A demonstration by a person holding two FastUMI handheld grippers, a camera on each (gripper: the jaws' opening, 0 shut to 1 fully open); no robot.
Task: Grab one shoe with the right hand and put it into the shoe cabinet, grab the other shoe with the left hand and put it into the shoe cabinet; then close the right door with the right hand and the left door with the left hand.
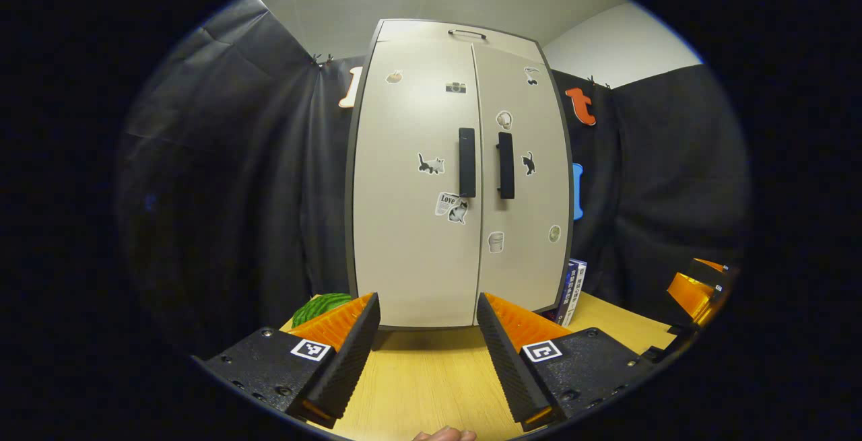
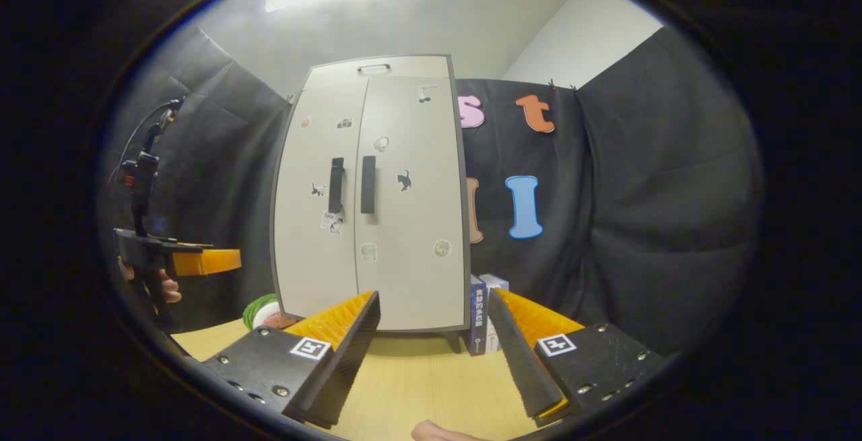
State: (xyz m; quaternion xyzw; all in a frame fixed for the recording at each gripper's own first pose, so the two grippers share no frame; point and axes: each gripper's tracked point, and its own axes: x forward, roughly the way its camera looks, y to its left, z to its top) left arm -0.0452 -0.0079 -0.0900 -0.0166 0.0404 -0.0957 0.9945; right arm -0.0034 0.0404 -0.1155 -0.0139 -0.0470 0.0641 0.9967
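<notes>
In the left gripper view the shoe cabinet [image 1: 459, 172] stands upright at the centre of the frame on the wooden worktop [image 1: 431, 380]. Its left door [image 1: 414, 178] and right door [image 1: 522, 178] both lie flat and flush, meeting along one thin seam, with the two dark handles [image 1: 467, 161] side by side at mid height. The left tool [image 1: 428, 333] sits at the bottom of the frame with its jaws spread wide and bare worktop between them; it grips nothing and stays apart from the cabinet front. A green rounded object [image 1: 322, 306] peeks out low at the cabinet's left side, and a book [image 1: 572, 289] stands at its lower right. At the far right edge of the frame part of the other tool juts in.

In the right gripper view the same cabinet [image 2: 370, 192] stands left of centre, doors shut just the same. The right tool [image 2: 434, 347] at the bottom is released too, its jaws parted over empty wood. At the left edge a hand [image 2: 158, 289] holds the left tool [image 2: 202, 260] up, clear of the cabinet.

No shoe lies on the worktop, so I judge both are inside behind the doors. With both doors closed, the job looks finished, with nothing left but to draw back.
</notes>
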